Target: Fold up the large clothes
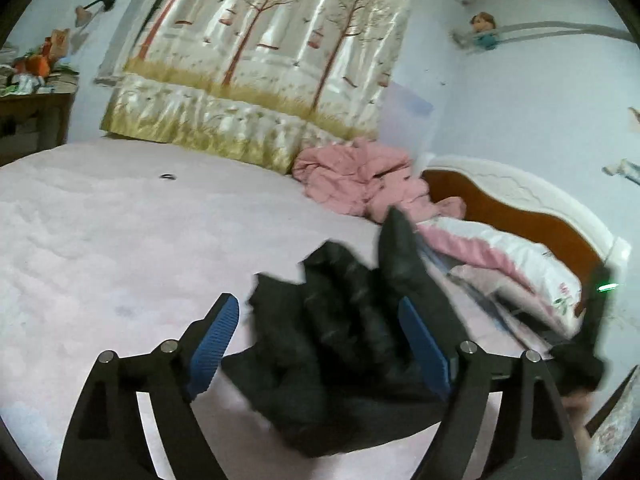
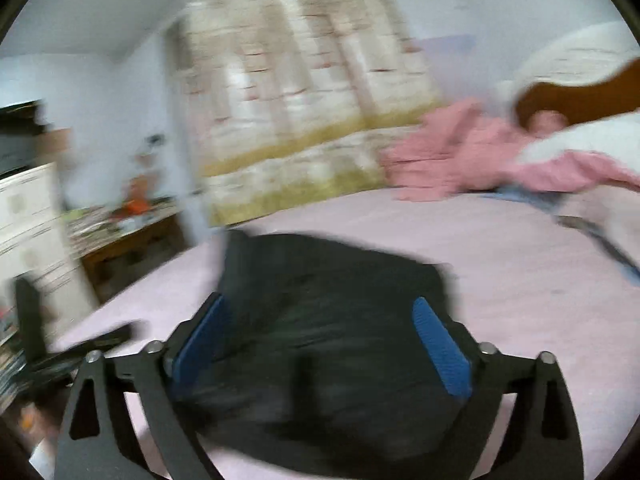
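Note:
A black padded jacket (image 1: 332, 380) lies bunched on the pink bed sheet (image 1: 120, 240), one part of it sticking up. My left gripper (image 1: 316, 304) is open just above it. Its left blue pad (image 1: 216, 344) is clear of the cloth, while its right pad (image 1: 424, 344) stands in front of the jacket's edge. In the blurred right wrist view the same jacket (image 2: 328, 280) spreads flat under my right gripper (image 2: 320, 302). That gripper is open too, its blue pads (image 2: 440, 348) wide apart and not pressing the cloth.
A crumpled pink garment (image 1: 352, 176) and a white and pink quilt (image 1: 512, 264) lie by the wooden headboard (image 1: 520, 208). A tree-print curtain (image 1: 260, 60) hangs behind the bed. A cluttered desk (image 1: 32, 100) stands at the left. A small dark ring (image 1: 168, 176) rests on the sheet.

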{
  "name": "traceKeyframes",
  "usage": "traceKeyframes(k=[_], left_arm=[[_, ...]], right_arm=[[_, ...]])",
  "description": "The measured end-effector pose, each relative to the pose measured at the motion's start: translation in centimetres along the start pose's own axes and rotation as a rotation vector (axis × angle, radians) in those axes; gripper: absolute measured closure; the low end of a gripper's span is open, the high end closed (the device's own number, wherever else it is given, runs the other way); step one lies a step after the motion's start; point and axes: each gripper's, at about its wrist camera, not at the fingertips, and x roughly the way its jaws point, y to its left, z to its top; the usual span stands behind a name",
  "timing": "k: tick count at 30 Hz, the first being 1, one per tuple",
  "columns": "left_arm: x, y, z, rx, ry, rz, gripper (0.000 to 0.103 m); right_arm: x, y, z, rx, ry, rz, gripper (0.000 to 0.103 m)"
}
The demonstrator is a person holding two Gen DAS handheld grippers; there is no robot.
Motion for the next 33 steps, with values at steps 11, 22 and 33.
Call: traceKeyframes(k=[11,22,33], left_arm=[[6.5,-4.3,2.4,-0.012,0.123,0.013,0.017],[7.6,-3.3,-1.3,0.109,0.063,0.335,0.017],[9.6,1.7,-4.9,0.125,0.183,0.527,0.007]], right_arm=[[7.4,-2.2,-2.6,0.012,0.3,0.12,0.033],[5.8,2.5,-4.1,-0.215,0.266,0.13,0.033],[3.5,4.9,-5.1,-0.336,0.163,0.11,0.023]])
